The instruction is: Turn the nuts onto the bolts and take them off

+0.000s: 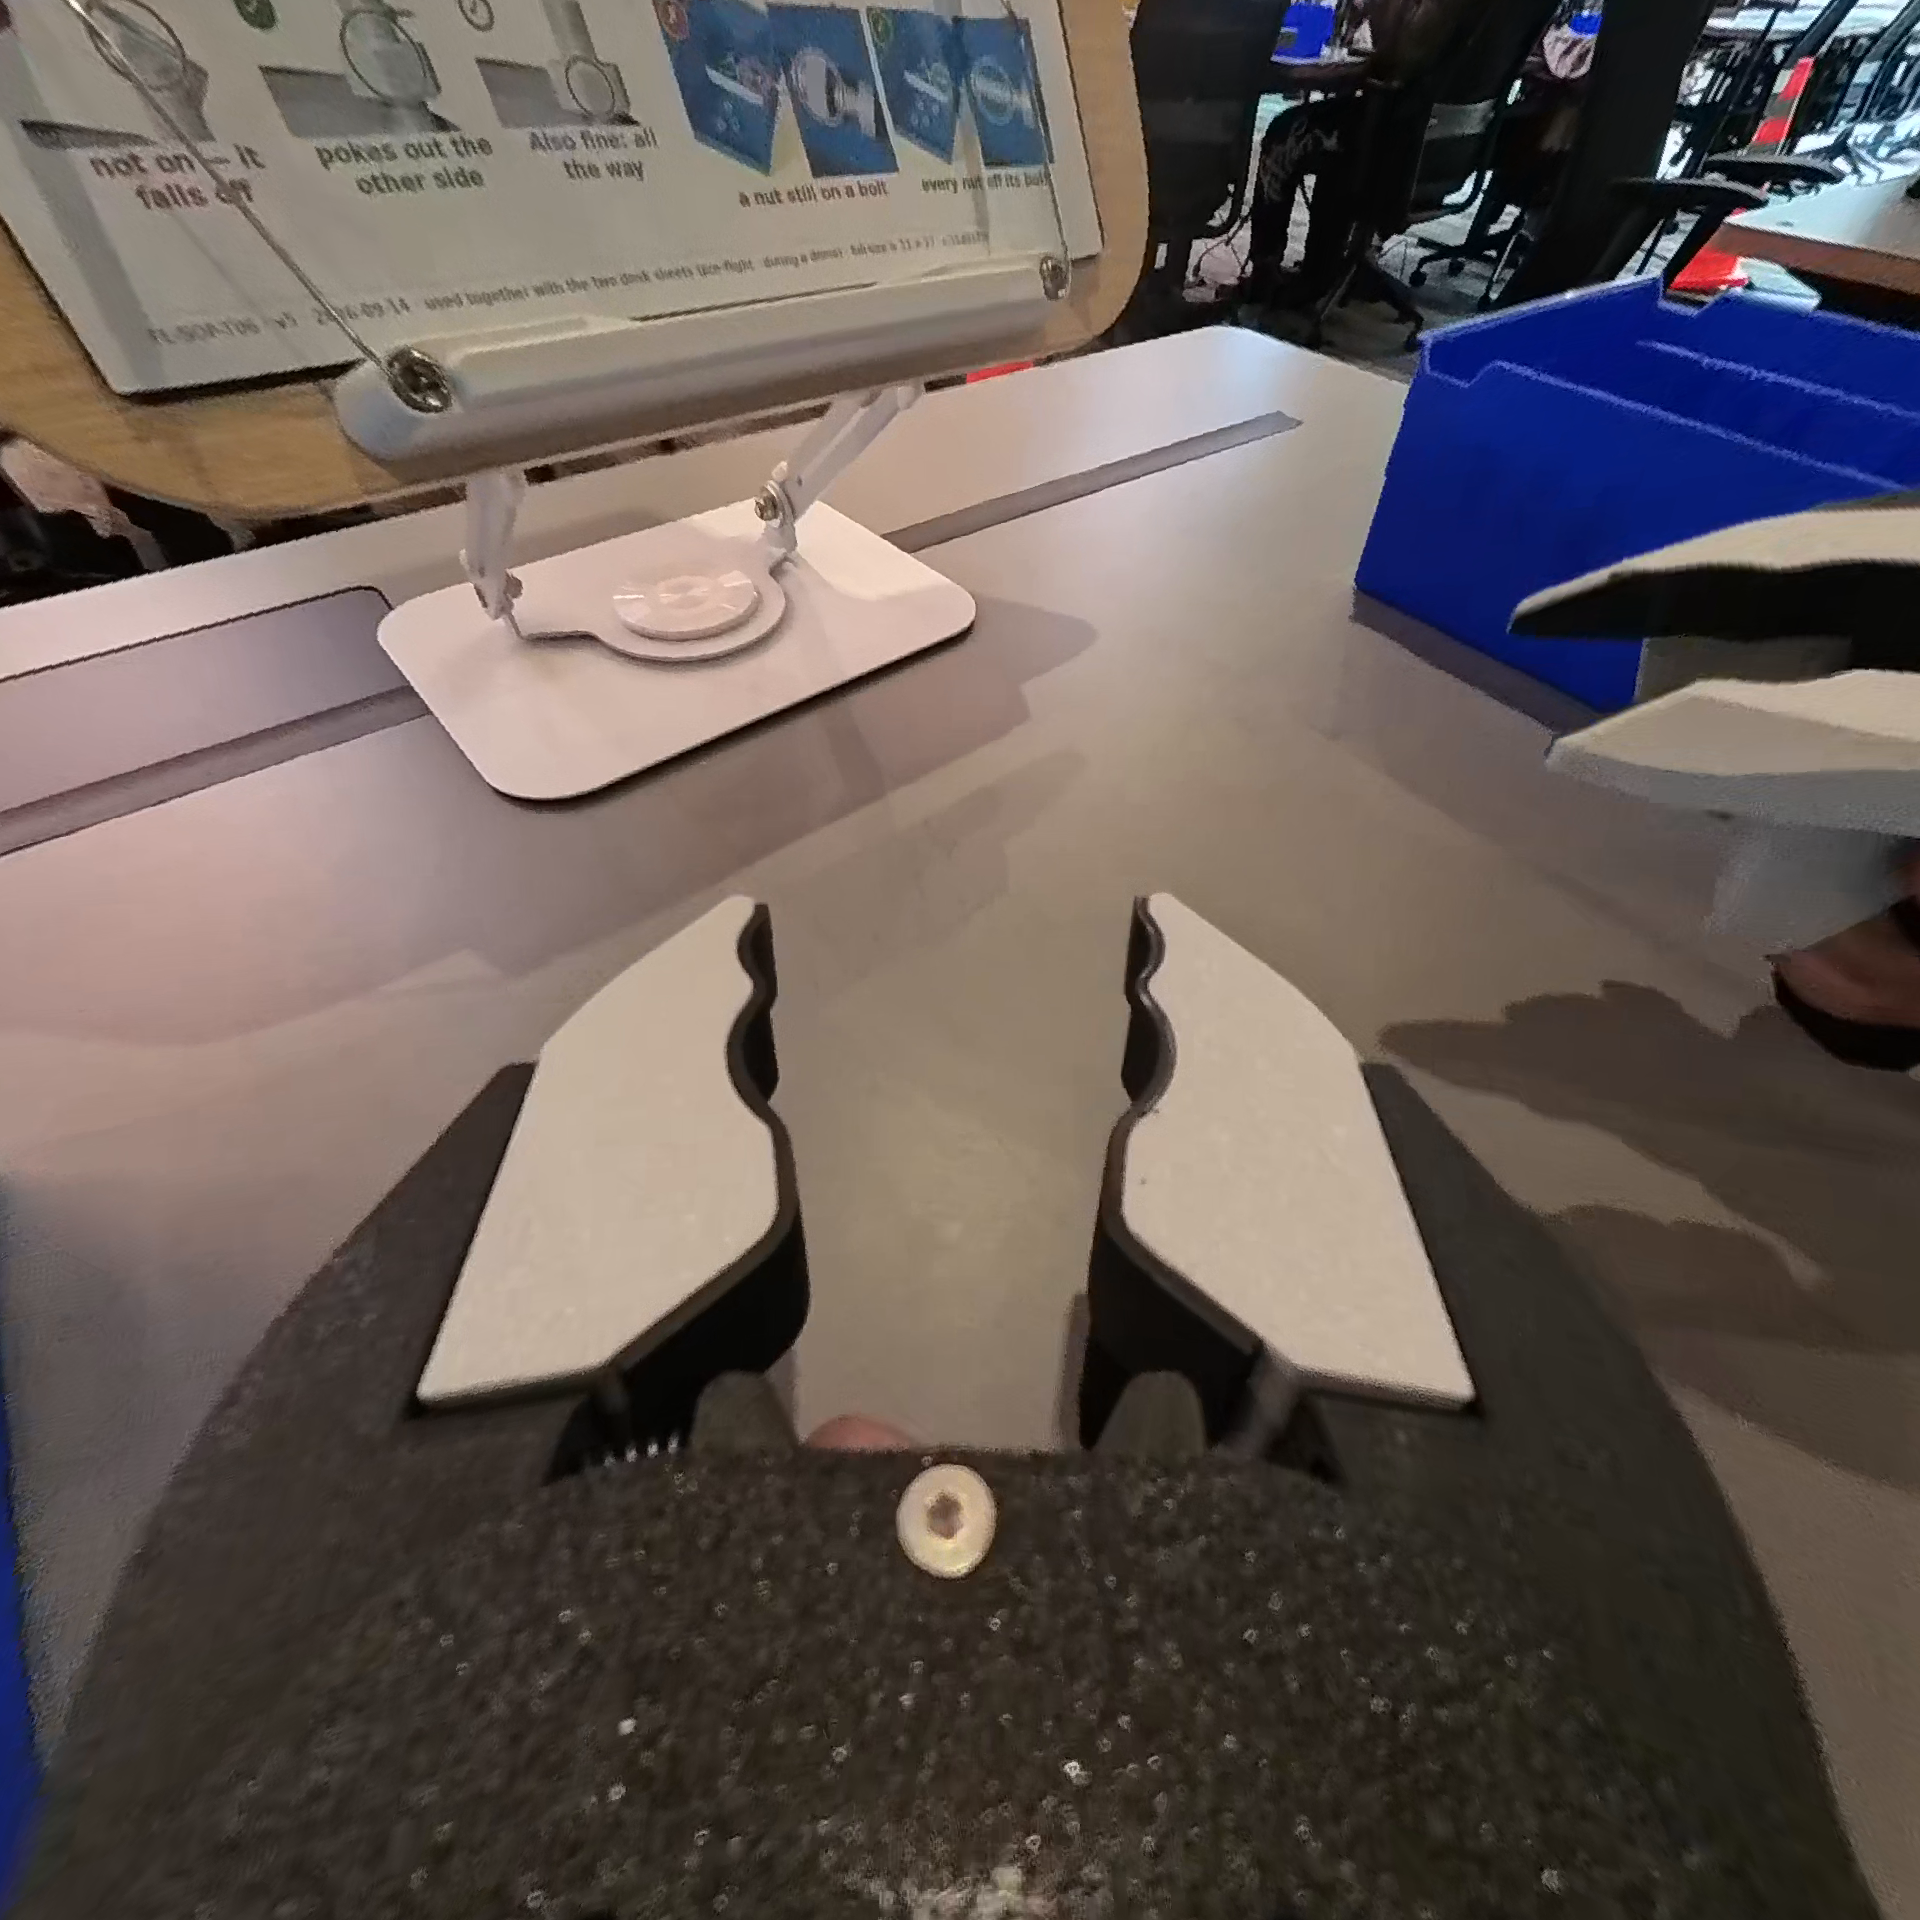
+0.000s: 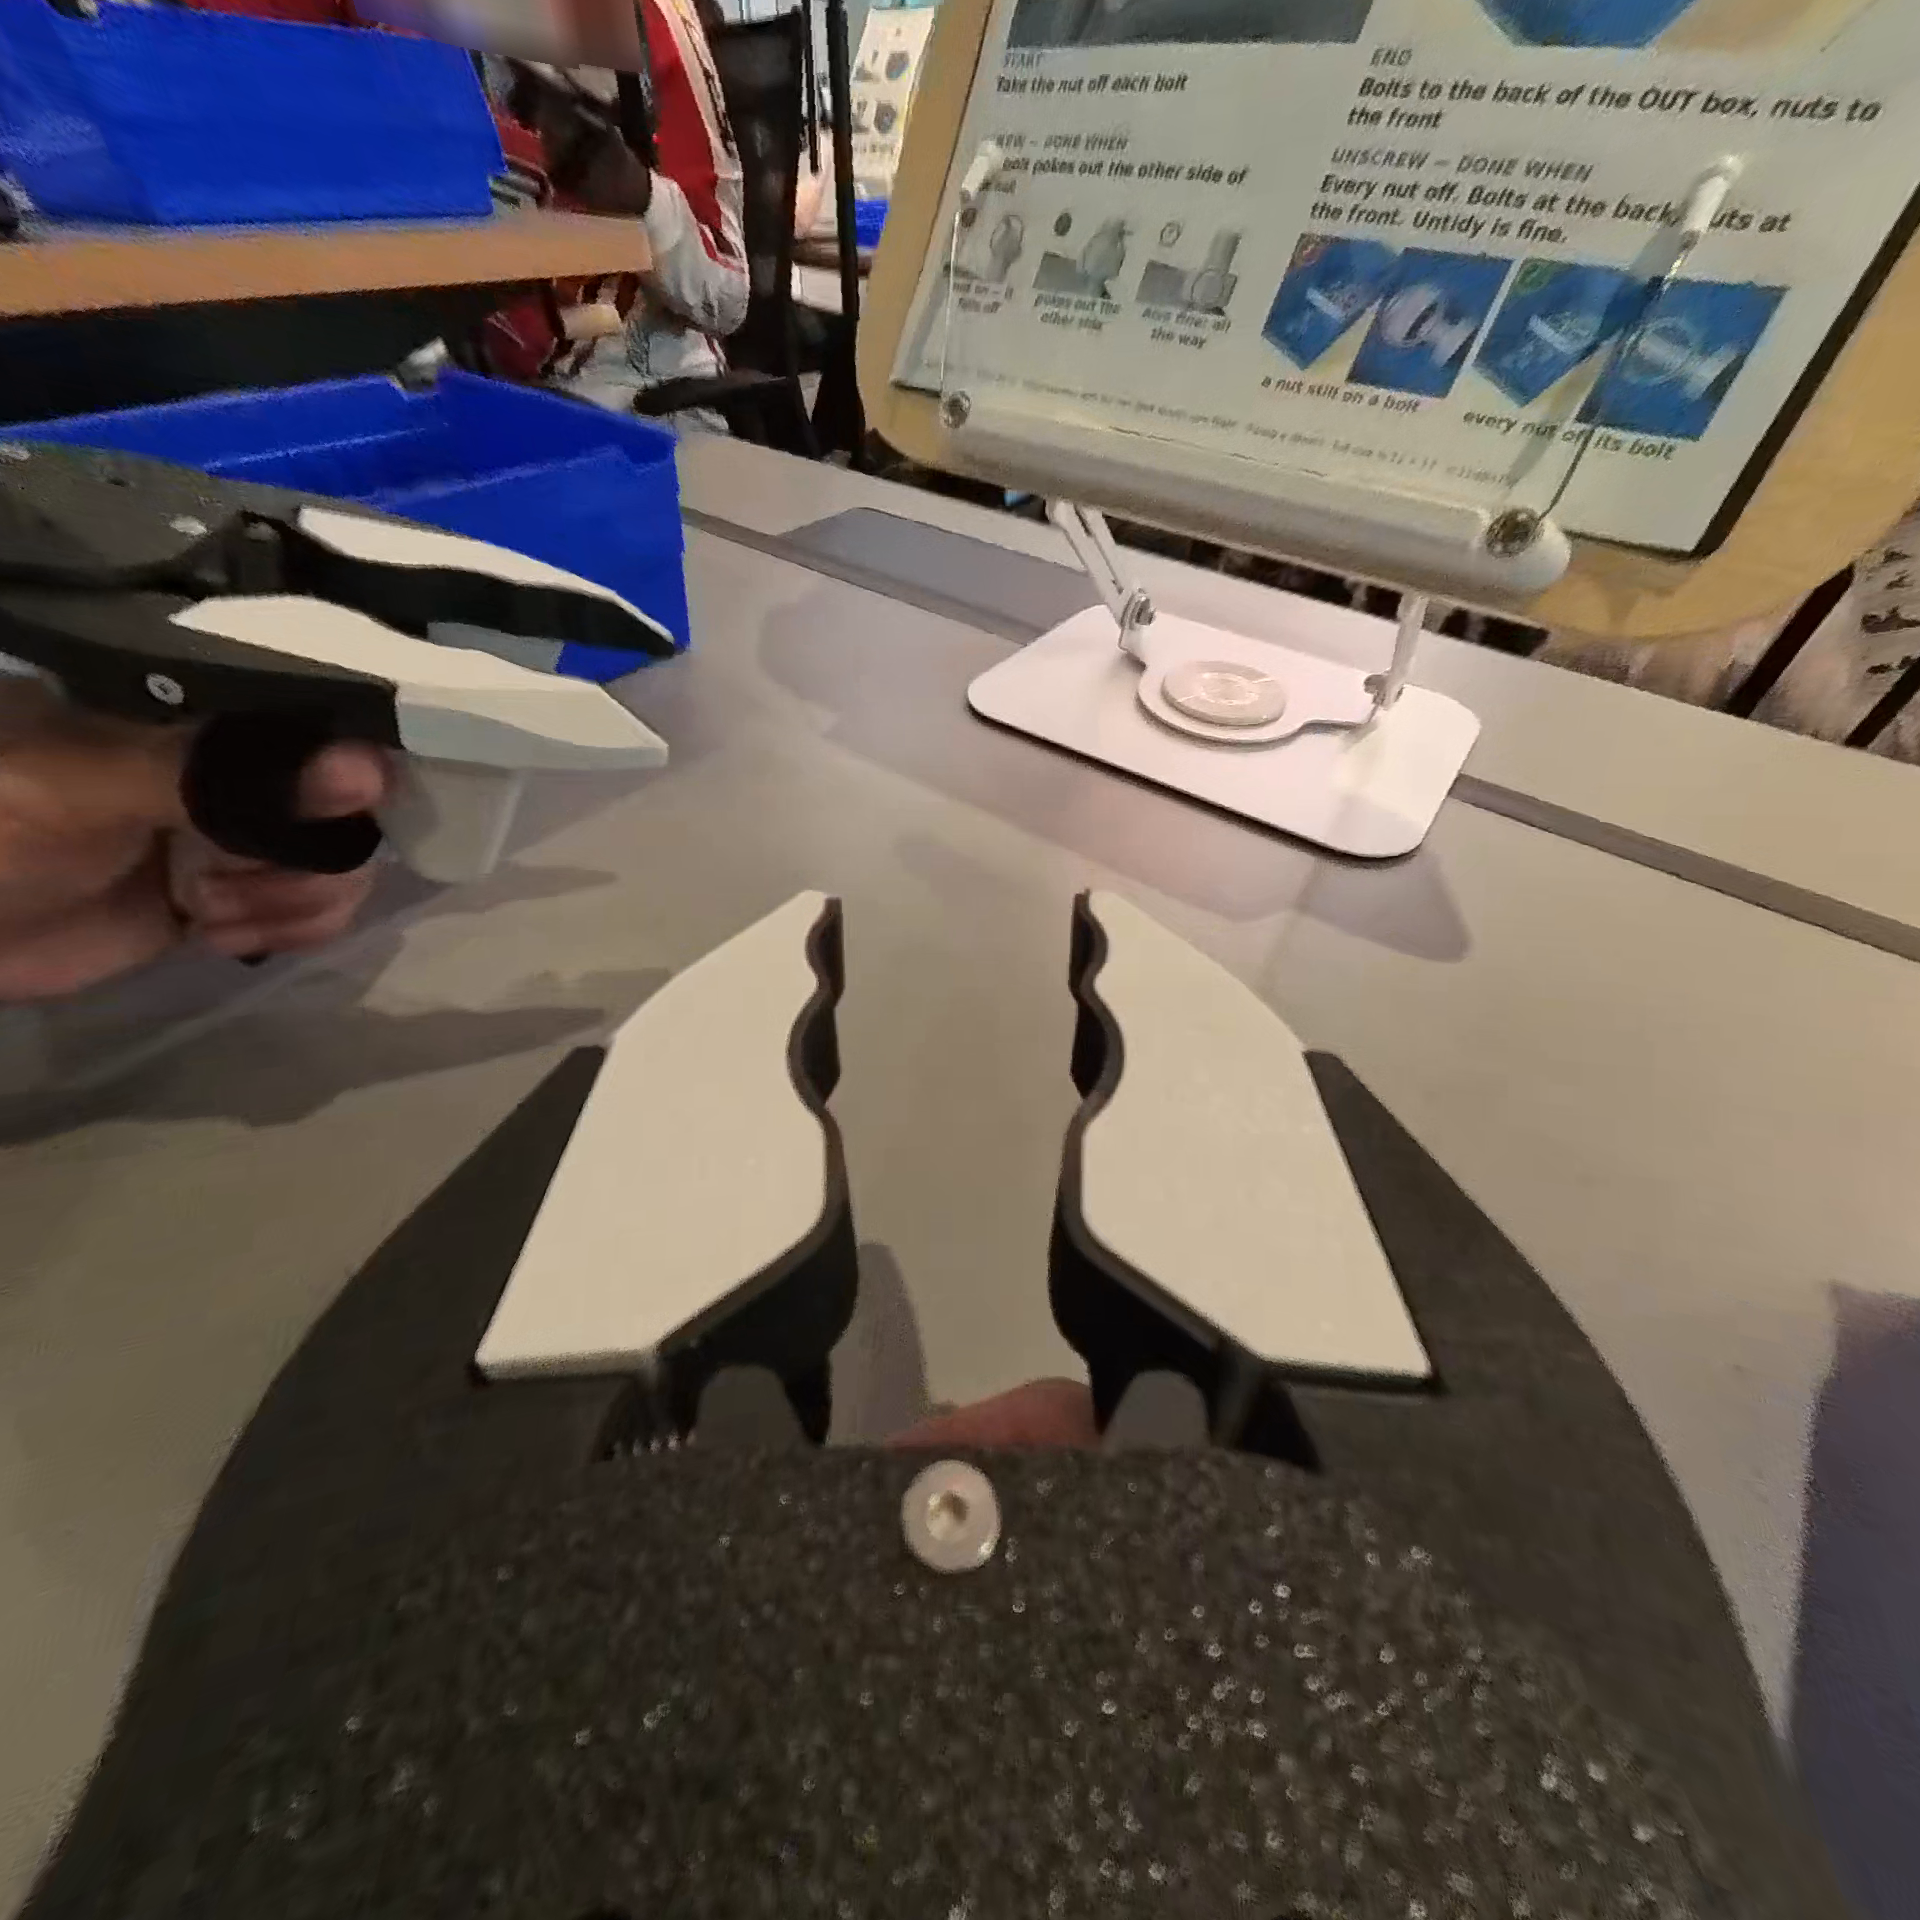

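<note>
Neither nuts nor bolts show anywhere in either view; the bare grey counter [image 1: 1195, 810] between the two tools carries none. The likeliest place for them, as a judgement, is inside a blue bin, whose contents are hidden by its walls.

In the left wrist view the left hand-held gripper [image 1: 951, 935] hovers over the counter with its fingers spread moderately wide and nothing between them. A blue bin [image 1: 1558, 488] stands ahead and to the right of it, toward the counter's far right edge, with its opening tilted away so that only the rim and the outer wall can be seen. The right hand-held gripper [image 1: 1538, 686] reaches in from the right edge of that view, just in front of that bin, so the right one looks nearer to it.

In the right wrist view the right hand-held gripper [image 2: 956, 920] is likewise empty, its fingers parted somewhat narrower. Another blue bin [image 2: 499, 468] sits at the left of that view, behind the left hand-held gripper [image 2: 660, 686].

A white stand [image 1: 675, 644] holding an instruction sheet [image 1: 582, 156] rises at the far edge. With no bolt visible, its long axis cannot be told. The background is blurred.
</note>
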The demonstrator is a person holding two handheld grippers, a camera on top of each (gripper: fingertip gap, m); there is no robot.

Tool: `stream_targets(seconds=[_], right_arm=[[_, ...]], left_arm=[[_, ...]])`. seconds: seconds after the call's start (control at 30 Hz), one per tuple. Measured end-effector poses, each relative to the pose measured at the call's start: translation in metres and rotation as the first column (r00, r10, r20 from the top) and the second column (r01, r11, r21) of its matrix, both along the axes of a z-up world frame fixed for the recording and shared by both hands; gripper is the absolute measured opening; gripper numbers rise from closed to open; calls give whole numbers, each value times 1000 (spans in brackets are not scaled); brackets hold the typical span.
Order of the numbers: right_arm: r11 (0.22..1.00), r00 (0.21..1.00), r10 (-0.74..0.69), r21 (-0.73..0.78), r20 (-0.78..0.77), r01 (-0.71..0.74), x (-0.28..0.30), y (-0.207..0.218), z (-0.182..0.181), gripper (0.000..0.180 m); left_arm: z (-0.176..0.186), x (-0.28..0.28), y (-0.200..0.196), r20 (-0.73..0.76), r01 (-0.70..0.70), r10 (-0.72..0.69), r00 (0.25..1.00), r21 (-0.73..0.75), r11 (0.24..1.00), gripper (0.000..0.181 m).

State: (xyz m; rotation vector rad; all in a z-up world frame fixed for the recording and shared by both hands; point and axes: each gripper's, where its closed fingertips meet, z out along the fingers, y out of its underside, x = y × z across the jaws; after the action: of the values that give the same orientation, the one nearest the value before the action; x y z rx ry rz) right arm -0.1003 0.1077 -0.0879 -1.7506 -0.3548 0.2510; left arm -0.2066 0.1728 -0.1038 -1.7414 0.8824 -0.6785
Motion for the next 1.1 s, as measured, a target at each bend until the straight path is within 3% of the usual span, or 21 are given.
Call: stream_targets(seconds=[0.13,0.27,0.4,0.5,0.6,0.7,0.8,1.0,1.1], right_arm=[[1000,999,-9,4,40,9,3,2,-2,41],[1000,1000,-1,-20,18,1,7,3,-5,39],[999,999,19,-42,-42,-20,7,3,-4,35],[999,999,21,-44,-36,-22,7,3,-5,34],[999,999,28,-45,-16,-28,6,3,-7,34],[998,999,34,-48,2,-34,5,3,-9,33],[998,999,37,-50,19,-36,5,3,-11,33],[998,999,42,-50,30,-41,4,2,-12,32],[997,999,53,-60,13,-52,3,2,-12,32]], left_arm=[[4,4,-16,15,60,-59,998,-88,994,65],[69,-28,-58,115,192,-177,977,-132,972,62],[111,-123,-56,-167,134,-142,976,-57,989,62],[87,-197,-27,-472,55,-103,875,-114,992,56],[30,-259,3,-741,18,-149,655,-181,983,59],[-28,-292,6,-828,-15,-306,471,-354,935,58],[-61,-308,17,-885,-19,-349,308,-373,928,57],[-77,-301,15,-856,24,-426,293,-439,898,49],[-78,-296,12,-836,57,-443,325,-450,891,46]])
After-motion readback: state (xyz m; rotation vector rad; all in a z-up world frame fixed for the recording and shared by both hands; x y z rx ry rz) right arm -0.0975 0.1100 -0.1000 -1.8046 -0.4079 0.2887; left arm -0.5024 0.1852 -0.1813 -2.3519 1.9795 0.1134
